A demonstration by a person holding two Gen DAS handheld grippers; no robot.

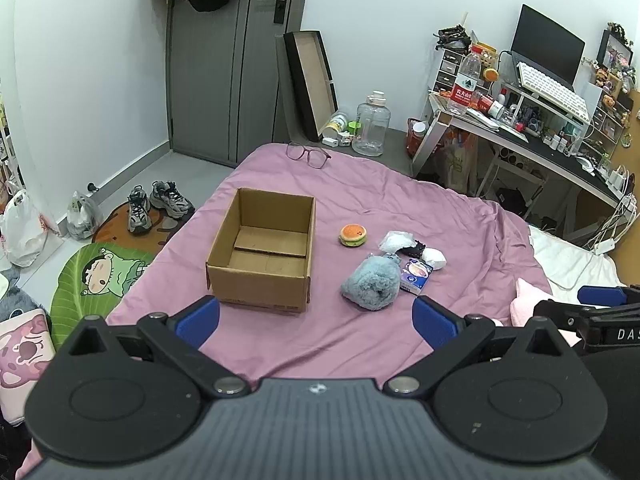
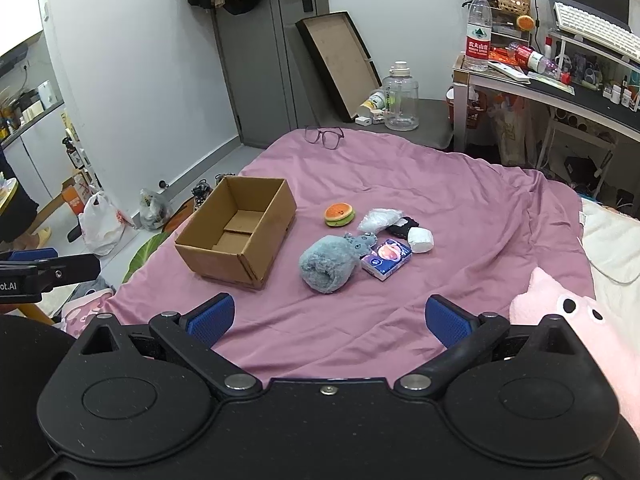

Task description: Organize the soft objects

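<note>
hovering low over the bed (image 1: 360, 184), both sets of jaws spread and empty, grey plush (image 2: 328, 264) dead ahead, right gripper (image 2: 330, 316) nearer, box (image 2: 236, 236) left of it.

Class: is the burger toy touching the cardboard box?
Apart. In the left wrist view, bare pink bedspread separates the burger toy from the cardboard box.

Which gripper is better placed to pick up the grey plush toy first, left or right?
Probably the right gripper: open, it faces the grey plush toy almost straight ahead. The left gripper, also open, faces the cardboard box more.
</note>
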